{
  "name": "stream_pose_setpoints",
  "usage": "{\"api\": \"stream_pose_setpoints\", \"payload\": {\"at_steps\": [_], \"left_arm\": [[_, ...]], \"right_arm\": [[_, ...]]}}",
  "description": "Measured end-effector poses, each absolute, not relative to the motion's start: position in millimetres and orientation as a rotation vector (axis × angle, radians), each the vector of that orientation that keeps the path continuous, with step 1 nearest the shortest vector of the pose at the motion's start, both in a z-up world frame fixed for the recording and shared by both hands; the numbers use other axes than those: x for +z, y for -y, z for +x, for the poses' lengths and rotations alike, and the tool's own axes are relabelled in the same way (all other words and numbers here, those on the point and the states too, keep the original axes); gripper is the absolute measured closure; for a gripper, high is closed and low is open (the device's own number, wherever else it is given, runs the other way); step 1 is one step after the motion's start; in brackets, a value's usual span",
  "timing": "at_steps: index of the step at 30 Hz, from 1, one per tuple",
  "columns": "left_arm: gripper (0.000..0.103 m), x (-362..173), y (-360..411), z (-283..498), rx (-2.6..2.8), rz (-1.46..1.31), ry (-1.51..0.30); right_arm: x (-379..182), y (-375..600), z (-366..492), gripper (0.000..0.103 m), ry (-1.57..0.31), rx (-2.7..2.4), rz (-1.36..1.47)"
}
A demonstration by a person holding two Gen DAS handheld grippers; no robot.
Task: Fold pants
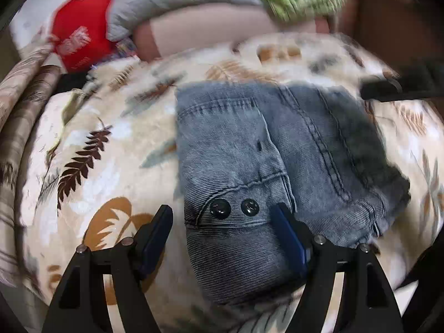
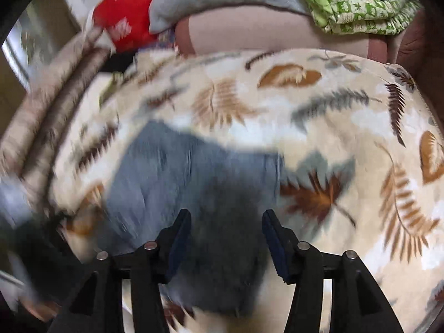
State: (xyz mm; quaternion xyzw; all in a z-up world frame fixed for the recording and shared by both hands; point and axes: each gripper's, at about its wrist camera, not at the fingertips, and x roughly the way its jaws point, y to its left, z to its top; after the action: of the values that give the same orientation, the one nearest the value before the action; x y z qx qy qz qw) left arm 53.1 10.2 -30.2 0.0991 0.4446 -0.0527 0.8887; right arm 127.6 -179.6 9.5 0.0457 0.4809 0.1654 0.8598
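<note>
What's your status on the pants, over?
Left tongs open, straddling the waistband snaps. Right tongs open over the dark end, view blurred. Pants folded compact on the leaf blanket. Nothing on them.

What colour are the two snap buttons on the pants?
Black snap buttons, seen best in the left wrist view.

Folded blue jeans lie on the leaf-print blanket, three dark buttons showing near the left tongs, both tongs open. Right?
Not quite: the left wrist view shows two dark buttons, not three. The folded jeans do lie on the leaf-print blanket, and both left tongs and right tongs are open.
</note>
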Motion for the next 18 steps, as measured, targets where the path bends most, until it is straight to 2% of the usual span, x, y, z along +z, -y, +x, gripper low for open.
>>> {"api": "stream_pose_setpoints", "payload": {"at_steps": [3,6,7,8,11,15,18], "left_arm": [[0.027,-29,-11,52,-0.113,0.199,-0.927],[0.027,-30,-12,52,-0.116,0.196,-0.916],[0.027,-29,-11,51,-0.114,0.197,-0.913],[0.027,-28,-12,50,-0.119,0.193,-0.909],[0.028,-22,-19,49,-0.134,0.132,-0.907],[0.027,-1,-30,37,-0.156,0.021,-0.820],[0.027,-20,-28,44,-0.135,0.054,-0.902]], "right_arm": [[16,174,161,0.046,-0.986,0.364,0.162],[-38,169,205,0.045,-1.123,0.172,-0.008],[-52,175,207,0.036,-1.157,0.169,0.008],[-53,182,208,0.032,-1.147,0.160,0.067],[-33,183,200,0.031,-1.128,0.146,0.041],[12,161,194,0.031,-1.030,0.201,0.010],[30,118,202,0.031,-1.015,0.336,-0.040]]}}
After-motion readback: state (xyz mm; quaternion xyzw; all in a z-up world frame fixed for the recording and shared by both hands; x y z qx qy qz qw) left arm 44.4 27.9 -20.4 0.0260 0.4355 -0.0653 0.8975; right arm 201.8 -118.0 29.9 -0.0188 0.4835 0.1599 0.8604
